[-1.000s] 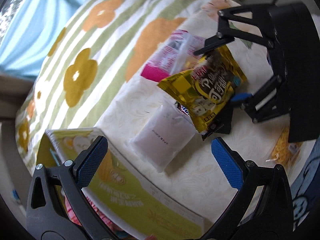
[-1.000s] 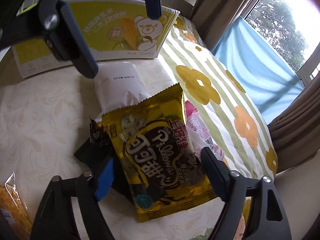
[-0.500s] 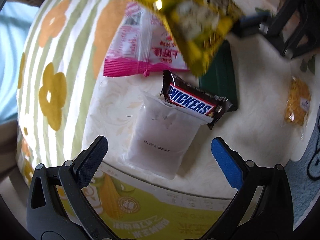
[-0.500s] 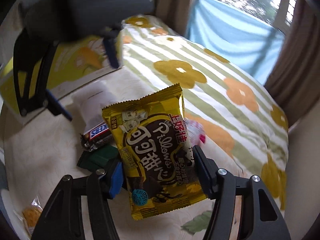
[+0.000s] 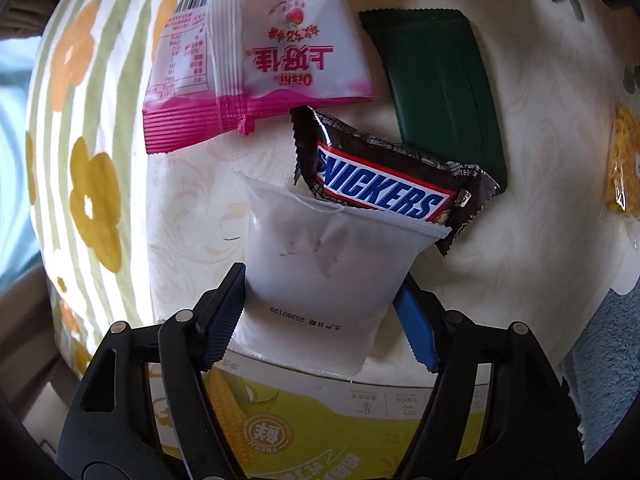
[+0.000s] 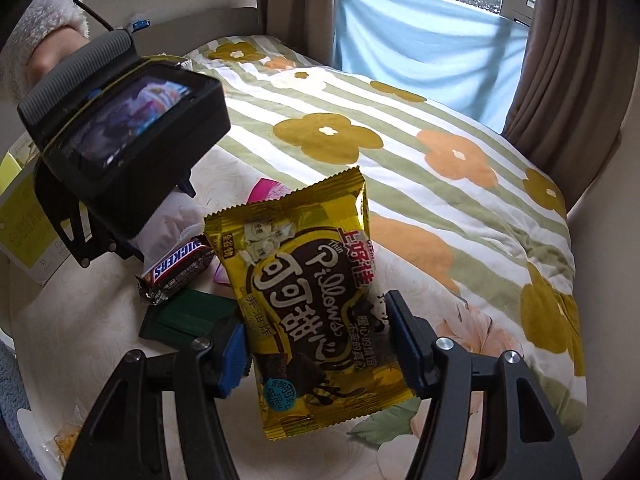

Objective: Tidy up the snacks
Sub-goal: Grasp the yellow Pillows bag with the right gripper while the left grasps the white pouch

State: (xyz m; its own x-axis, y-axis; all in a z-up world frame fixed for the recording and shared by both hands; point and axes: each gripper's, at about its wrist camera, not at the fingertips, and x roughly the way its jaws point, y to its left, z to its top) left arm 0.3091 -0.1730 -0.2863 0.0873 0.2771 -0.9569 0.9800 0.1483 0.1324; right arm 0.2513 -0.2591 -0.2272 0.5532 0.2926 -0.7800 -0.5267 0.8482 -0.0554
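Observation:
My left gripper [image 5: 320, 316] is shut on a plain white snack pouch [image 5: 324, 276] that lies on the cream bedspread. A Snickers bar [image 5: 384, 192] rests on the pouch's far end. A pink-and-white snack bag [image 5: 256, 56] and a dark green packet [image 5: 440, 80] lie beyond. My right gripper [image 6: 316, 344] is shut on a yellow Pillows snack bag [image 6: 308, 292] and holds it upright above the bed. The Snickers bar [image 6: 180, 268] and green packet [image 6: 188, 316] also show below it, with the left gripper's body [image 6: 120, 136] over the white pouch.
A yellow-green cardboard box [image 5: 320, 424] sits just under the left gripper; it also shows in the right wrist view [image 6: 24, 224]. A bag of yellow snacks [image 5: 622, 168] lies at the right. A striped flower quilt [image 6: 400, 140] covers the far bed. A blue curtain [image 6: 420, 44] hangs behind.
My left gripper has moved down onto the white pouch and closed on it. My right gripper has lifted the yellow bag up and away, uncovering the Snickers bar and green packet.

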